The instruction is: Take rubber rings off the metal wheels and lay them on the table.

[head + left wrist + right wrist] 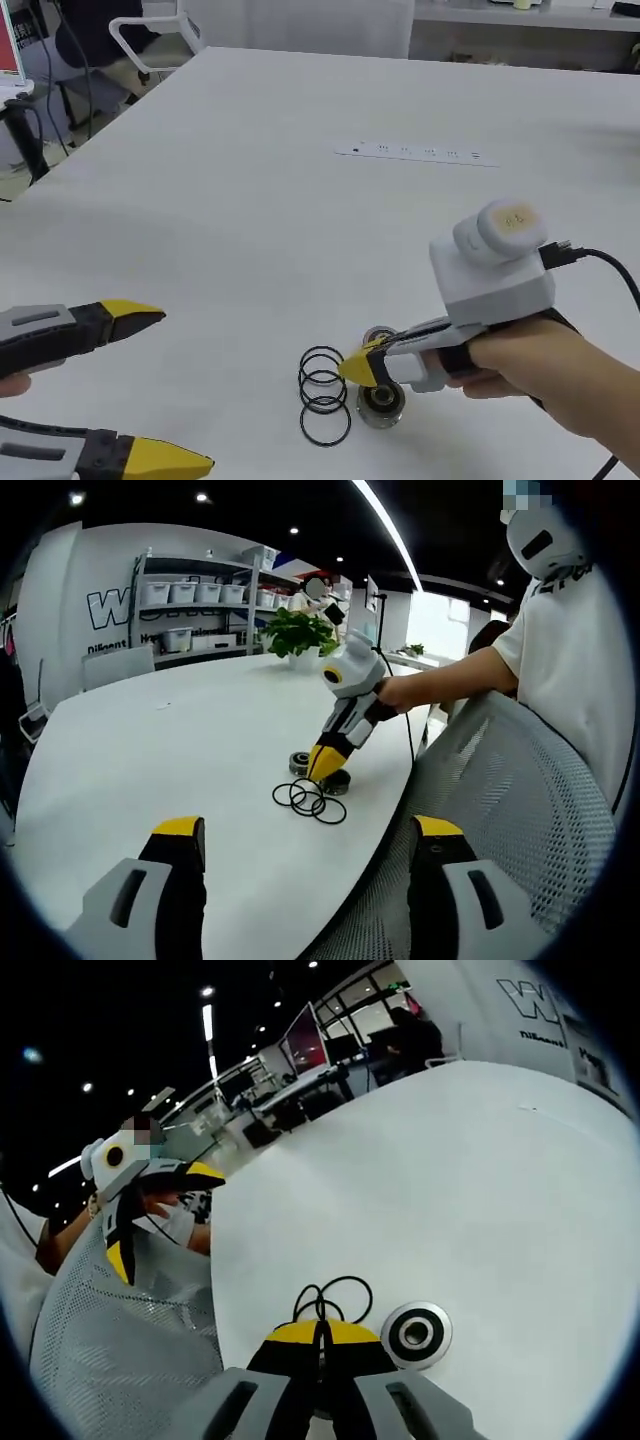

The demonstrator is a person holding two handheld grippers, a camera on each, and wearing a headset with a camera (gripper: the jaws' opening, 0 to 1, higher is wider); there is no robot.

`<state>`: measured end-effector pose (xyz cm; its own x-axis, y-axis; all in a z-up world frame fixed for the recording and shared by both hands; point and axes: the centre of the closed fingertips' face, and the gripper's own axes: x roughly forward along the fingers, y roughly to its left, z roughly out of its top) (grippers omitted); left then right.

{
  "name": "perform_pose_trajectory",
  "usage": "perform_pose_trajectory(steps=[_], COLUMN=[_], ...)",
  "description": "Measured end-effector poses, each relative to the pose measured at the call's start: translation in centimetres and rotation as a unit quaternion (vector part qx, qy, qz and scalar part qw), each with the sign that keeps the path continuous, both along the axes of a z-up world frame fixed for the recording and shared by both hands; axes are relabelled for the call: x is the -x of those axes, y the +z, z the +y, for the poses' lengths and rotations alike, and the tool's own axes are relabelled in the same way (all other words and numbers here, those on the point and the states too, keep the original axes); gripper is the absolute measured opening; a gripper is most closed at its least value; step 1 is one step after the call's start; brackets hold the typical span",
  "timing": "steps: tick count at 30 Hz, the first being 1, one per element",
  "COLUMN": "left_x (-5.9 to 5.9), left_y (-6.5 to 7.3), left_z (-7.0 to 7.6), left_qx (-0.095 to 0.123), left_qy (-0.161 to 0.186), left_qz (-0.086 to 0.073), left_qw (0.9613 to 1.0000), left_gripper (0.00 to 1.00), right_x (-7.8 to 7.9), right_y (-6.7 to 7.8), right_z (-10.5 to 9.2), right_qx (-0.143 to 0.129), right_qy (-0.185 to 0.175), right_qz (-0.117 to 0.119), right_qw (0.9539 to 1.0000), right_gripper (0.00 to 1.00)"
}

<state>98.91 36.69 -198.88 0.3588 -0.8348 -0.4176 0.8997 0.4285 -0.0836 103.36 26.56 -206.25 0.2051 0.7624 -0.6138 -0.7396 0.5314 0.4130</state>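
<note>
Right gripper is clenched over a metal wheel, near right — whether on a ring cannot be told. Rubber rings are laid just left on the table; left gripper is held released.

Right gripper hides part of one metal wheel.

lg "w" on bkgd wall

all three views share the rings; head view from above; left gripper view afar; right gripper view close
</note>
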Motion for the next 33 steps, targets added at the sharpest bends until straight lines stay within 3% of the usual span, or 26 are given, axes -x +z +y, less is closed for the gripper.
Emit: perform_pose_trajectory(steps=[12,19,33], left_x=[-0.1,-0.1,-0.1], left_y=[-0.2,-0.2,-0.2], left_z=[0.1,0.0,0.0], left_qx=[0.002,0.003,0.006], left_qy=[0.005,0.005,0.007], left_qz=[0.008,0.008,0.009], left_qw=[1.0000,0.9999,0.9999], left_gripper=[0.81,0.80,0.80], right_x=[0.1,-0.3,-1.1], right_y=[-0.9,-1.0,0.3], right_z=[-0.1,-0.3,-0.8], right_qx=[0.041,0.051,0.038], right_qy=[0.021,0.021,0.002], right_qz=[-0.032,-0.048,-0.058], right_qw=[0.9984,0.9973,0.9976], right_gripper=[0.02,0.03,0.04])
